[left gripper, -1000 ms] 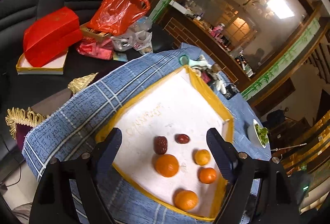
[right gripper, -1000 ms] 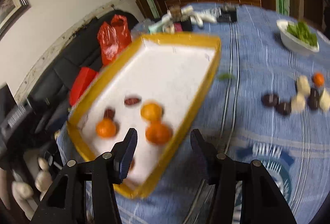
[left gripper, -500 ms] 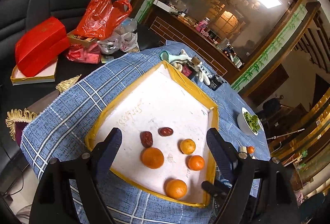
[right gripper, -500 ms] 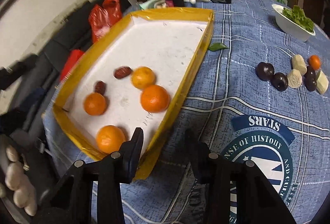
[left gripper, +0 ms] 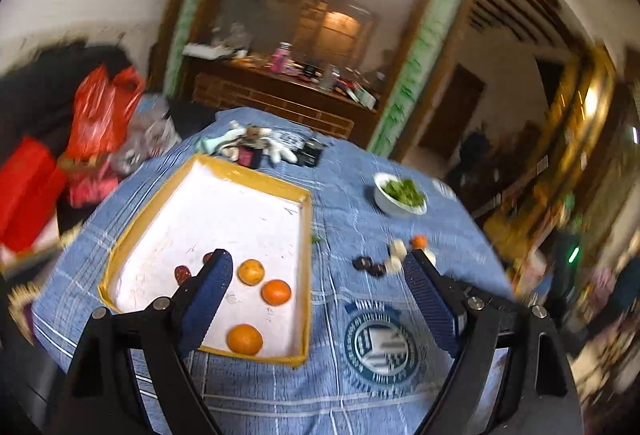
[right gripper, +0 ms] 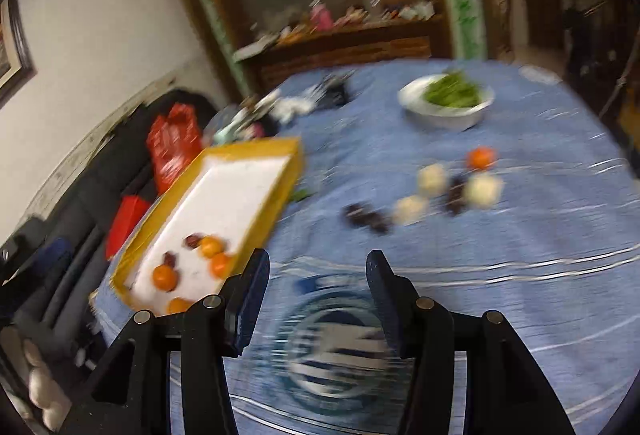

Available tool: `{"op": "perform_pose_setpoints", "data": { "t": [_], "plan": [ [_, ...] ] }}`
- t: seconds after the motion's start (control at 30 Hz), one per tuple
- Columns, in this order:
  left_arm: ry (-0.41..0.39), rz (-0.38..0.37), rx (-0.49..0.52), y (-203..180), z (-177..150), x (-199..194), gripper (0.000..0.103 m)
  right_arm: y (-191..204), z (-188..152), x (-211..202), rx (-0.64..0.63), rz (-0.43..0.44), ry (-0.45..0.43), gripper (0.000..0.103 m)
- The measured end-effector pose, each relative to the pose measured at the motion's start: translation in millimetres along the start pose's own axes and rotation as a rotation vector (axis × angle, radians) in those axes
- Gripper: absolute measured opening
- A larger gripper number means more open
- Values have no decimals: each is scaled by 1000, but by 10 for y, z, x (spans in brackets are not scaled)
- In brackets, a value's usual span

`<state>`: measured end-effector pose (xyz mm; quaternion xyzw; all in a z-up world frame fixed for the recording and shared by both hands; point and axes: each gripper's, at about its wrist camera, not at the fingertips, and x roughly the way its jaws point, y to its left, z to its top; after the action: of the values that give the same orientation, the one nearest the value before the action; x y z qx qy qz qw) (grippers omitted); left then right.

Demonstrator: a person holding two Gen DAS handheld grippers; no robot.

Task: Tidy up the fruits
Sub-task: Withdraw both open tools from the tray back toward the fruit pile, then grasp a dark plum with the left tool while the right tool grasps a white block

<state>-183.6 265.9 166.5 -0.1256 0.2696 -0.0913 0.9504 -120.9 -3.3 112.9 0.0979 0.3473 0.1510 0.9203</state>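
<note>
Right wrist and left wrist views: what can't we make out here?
- Right wrist: motion blur smears the loose fruit cluster; pale and dark pieces cannot be identified.
- Right wrist: the nearest orange in the tray is partly hidden behind the right gripper.
- Left wrist: a dark fruit is mostly hidden by the left gripper finger.
- Left wrist: sideboard clutter is blurred.
</note>
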Motion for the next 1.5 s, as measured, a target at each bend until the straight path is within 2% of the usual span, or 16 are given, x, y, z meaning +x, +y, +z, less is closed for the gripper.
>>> {"op": "perform_pose_setpoints", "data": {
  "t": [0.1,0.23,0.3,0.37,0.43,0.5,0.53,0.63,0.73,0.83,0.9,0.93,1.0,1.07,1.33,1.5],
  "plan": [
    [-61,51,75,-243,78,-228,86,-228,106,-495,-45,-117,-98,55],
    [-302,122,133,-487,333,-879,87,-420,297,-1188,-88,-228,-234,62],
    [-427,157,153,-599,470,-1207,103,-489,398,-1580,-96,-268,-324,68],
    [-502,222,190,-700,538,-1318,103,-527,480,-1863,-97,-287,-394,72],
    [-416,250,210,-741,597,-1149,103,-559,543,-2136,-97,-289,-477,81],
    [-306,163,166,-658,582,-888,103,-582,578,-2262,-96,-276,-531,96],
    [-264,130,144,-608,562,-781,103,-602,585,-2262,-93,-268,-531,96],
    [-168,82,74,-467,491,-397,103,-693,576,-1992,-65,-233,-452,96],
    [-85,63,67,-455,421,-26,103,-832,509,-1421,-48,-213,-299,95],
    [-10,58,102,-522,318,392,103,-1008,449,-861,-31,-189,-176,89],
    [47,35,116,-578,247,702,99,-1183,432,-425,12,-151,-78,75],
    [83,18,120,-603,213,911,94,-1267,436,-244,42,-129,-40,70],
    [172,-25,114,-632,147,1280,68,-1495,473,150,126,-83,33,63],
    [254,-60,90,-656,94,1620,62,-1679,500,495,208,-61,79,63],
    [423,8,73,-632,-87,2696,61,-1912,525,1240,294,-35,151,63],
    [498,22,105,-655,-247,2984,39,-1868,520,1378,241,-56,165,57]
  ]
}}
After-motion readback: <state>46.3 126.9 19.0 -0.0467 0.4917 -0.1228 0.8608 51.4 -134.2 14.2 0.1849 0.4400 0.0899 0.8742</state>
